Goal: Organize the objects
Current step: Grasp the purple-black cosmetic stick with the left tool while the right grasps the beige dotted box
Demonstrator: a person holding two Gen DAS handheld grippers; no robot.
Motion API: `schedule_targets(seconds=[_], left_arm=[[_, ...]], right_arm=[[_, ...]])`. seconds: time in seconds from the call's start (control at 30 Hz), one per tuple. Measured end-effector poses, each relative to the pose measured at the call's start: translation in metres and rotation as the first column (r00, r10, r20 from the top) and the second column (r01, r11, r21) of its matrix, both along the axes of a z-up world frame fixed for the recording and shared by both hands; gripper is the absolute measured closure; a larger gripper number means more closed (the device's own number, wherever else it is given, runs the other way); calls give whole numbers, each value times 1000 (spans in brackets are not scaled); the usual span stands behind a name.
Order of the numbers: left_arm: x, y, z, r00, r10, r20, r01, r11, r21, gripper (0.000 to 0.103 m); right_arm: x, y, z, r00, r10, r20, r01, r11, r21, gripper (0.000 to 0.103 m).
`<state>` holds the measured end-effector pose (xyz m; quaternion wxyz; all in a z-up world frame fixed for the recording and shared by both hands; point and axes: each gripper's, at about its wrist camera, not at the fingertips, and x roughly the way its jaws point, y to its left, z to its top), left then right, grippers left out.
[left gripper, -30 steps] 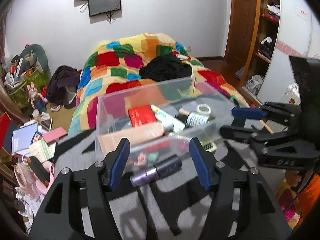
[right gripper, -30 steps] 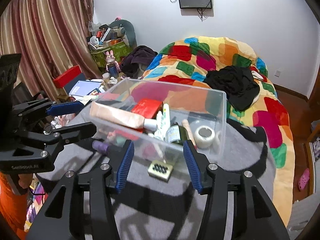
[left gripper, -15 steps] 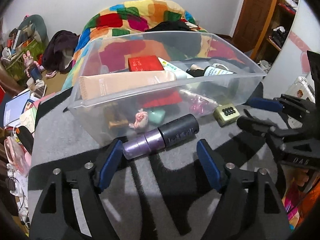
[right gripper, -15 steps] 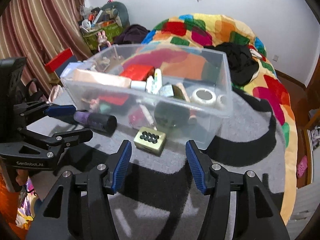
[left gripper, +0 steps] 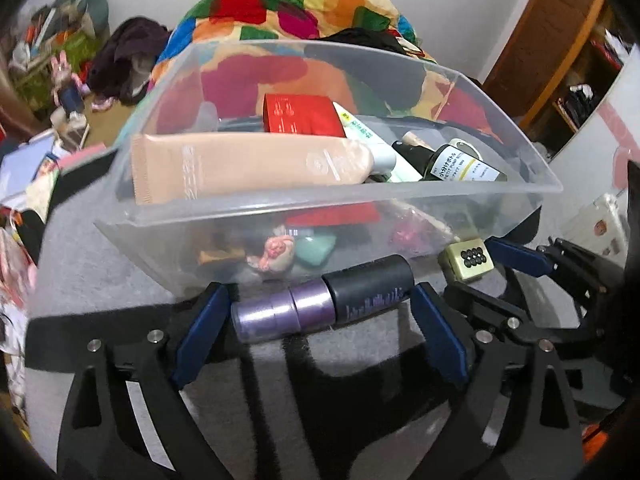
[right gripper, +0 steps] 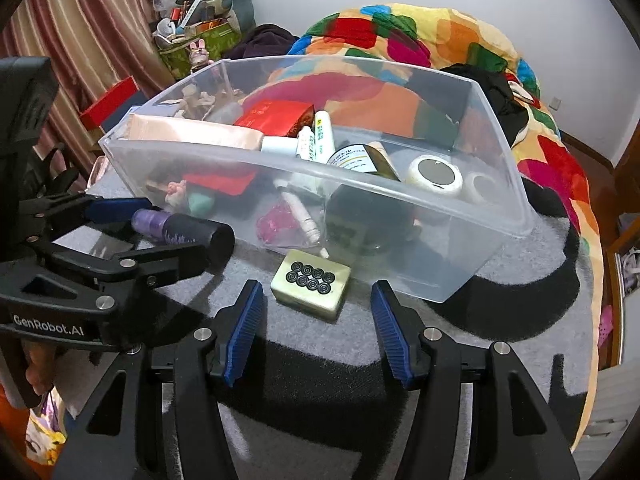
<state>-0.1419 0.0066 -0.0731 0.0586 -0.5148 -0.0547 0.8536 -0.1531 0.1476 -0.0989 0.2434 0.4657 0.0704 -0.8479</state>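
A purple bottle with a black cap (left gripper: 320, 304) lies on its side on the grey cloth, right in front of the clear plastic bin (left gripper: 328, 200). My left gripper (left gripper: 320, 312) is open, its blue pads at either end of the bottle. A cream mahjong tile with black dots (right gripper: 310, 284) lies on the cloth by the bin (right gripper: 400, 200); it also shows in the left wrist view (left gripper: 466, 260). My right gripper (right gripper: 316, 320) is open, just short of the tile. The left gripper (right gripper: 160, 232) and the bottle (right gripper: 180, 232) show in the right wrist view.
The bin holds a peach tube (left gripper: 248, 168), a red box (left gripper: 300, 116), a dark labelled bottle (left gripper: 452, 164), tape rolls (right gripper: 434, 174) and small items. A bed with a patchwork quilt (right gripper: 400, 40) lies behind. Clutter and curtains (right gripper: 80, 40) stand at the left.
Both grippers have moved forward and down toward the cloth. The left now brackets the purple bottle; the right has come close to the tile. Both stay open.
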Motion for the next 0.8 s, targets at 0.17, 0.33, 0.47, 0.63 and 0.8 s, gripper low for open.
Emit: schedule_targets(seconds=[0.17,0.33,0.47,0.63,0.8], left_arm=[[5,6,2,1000,-8,-26,8,999,-35,12],[11,1,3,1000,-19,-24,18,1000,-12,26],[23,-2,3,999,-37,-26,37,999,-19,45],[48,4,6,994,-107,-34,106,994,-38,69],[73,21,18,977,-203,-57,200,978,-61,71]], right_arm=[[3,0,1,1000,2,-10,-2,1000,0,68],[7,3,2,1000,12,-9,-12,1000,-13,69],[12,8,4,1000,19,-5,-19,999,-29,69],[23,14,7,999,30,-18,-31,999,-34,69],[35,22,13,999,38,-38,-40,998,-41,69]])
